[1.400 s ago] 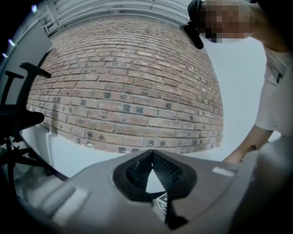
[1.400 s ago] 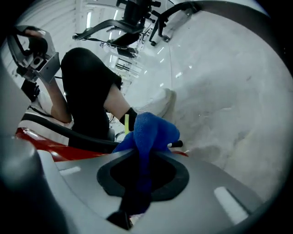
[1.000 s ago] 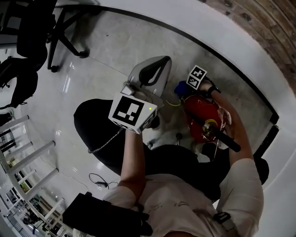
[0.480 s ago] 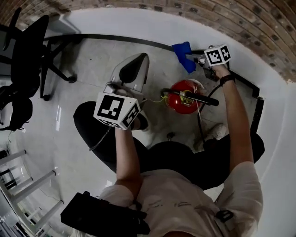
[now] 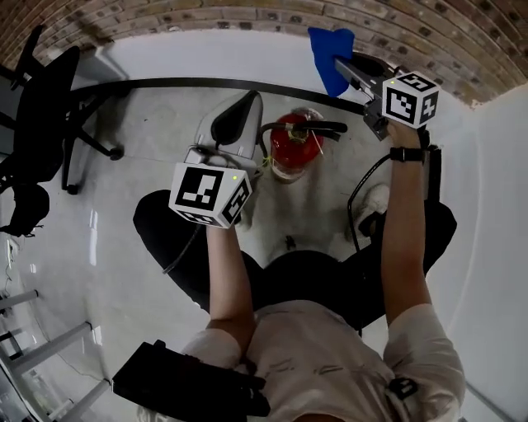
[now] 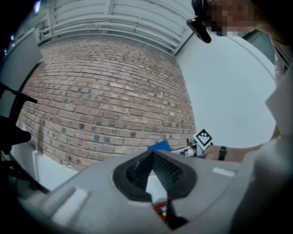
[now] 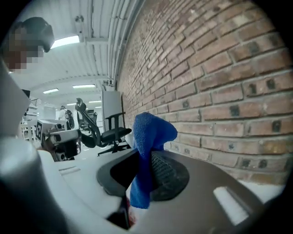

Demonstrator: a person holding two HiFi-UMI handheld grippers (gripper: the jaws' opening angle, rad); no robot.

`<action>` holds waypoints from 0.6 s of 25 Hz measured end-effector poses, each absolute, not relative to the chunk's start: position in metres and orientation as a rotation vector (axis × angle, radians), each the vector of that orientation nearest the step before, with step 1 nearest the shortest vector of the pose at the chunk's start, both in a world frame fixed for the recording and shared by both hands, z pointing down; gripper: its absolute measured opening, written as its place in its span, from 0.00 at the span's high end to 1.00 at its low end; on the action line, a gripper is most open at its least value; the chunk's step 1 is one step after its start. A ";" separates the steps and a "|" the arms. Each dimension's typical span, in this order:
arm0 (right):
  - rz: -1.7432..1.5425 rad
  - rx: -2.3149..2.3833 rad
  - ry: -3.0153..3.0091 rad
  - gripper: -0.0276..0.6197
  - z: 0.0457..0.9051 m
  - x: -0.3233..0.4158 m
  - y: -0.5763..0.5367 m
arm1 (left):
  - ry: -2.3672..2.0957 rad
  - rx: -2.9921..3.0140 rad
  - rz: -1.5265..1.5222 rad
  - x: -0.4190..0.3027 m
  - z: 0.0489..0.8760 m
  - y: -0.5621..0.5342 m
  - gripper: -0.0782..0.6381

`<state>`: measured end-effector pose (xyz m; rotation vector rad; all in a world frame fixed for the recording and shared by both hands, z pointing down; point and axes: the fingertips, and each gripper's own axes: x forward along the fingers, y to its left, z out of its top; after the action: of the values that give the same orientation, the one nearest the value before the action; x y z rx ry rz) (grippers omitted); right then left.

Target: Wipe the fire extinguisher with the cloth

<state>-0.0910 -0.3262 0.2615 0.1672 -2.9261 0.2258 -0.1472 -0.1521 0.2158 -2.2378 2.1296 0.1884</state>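
A brick wall (image 5: 247,15) with a white base band runs round the far edge of a pale, glossy floor (image 5: 140,140), and an office chair (image 5: 49,91) stands at the left. A person (image 5: 330,354) crouches here and looks down past both outstretched arms.

The red extinguisher (image 5: 290,147) stands upright on the floor close to the foot of the wall. It sits between the two grippers, with its black handle and hose at the top.

The left gripper (image 5: 239,115) hangs just beside the extinguisher on its left. Its own view shows the jaws (image 6: 151,154) met at the tips with nothing between them, and a sliver of red shows below.

The right gripper (image 5: 351,72) is held up toward the brick. Its jaws pinch a blue cloth (image 5: 330,48) whose bunched end stands above the pads (image 7: 169,176), while a short tail hangs beneath. The cloth touches nothing but the jaws and is well apart from the extinguisher.

The cloth is in hand but no wiping contact is being made, so the step looks like an approach or a gap between strokes. The next move would likely call for bringing the right gripper down so the cloth lies flat on the red shell. The pinch needs to stay firm so the cloth does not slip out, and the stroke should steer round the handle and hose. The empty left gripper seems well placed to steady the cylinder, which could rock or tip under a sideways push.
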 end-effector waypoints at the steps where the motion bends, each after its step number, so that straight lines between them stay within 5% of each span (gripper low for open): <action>1: 0.214 0.205 -2.957 0.86 0.252 -0.078 -0.313 | 2.128 -2.235 0.185 -0.138 0.215 -0.146 0.89; 15: 0.117 0.475 -3.082 0.86 0.250 0.077 -0.132 | 2.162 -2.157 0.104 0.013 0.215 -0.045 0.89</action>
<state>0.0772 -0.1317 0.2498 0.4749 -3.0817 0.1167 0.0135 -0.0450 0.2148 -2.1573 2.1618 0.1039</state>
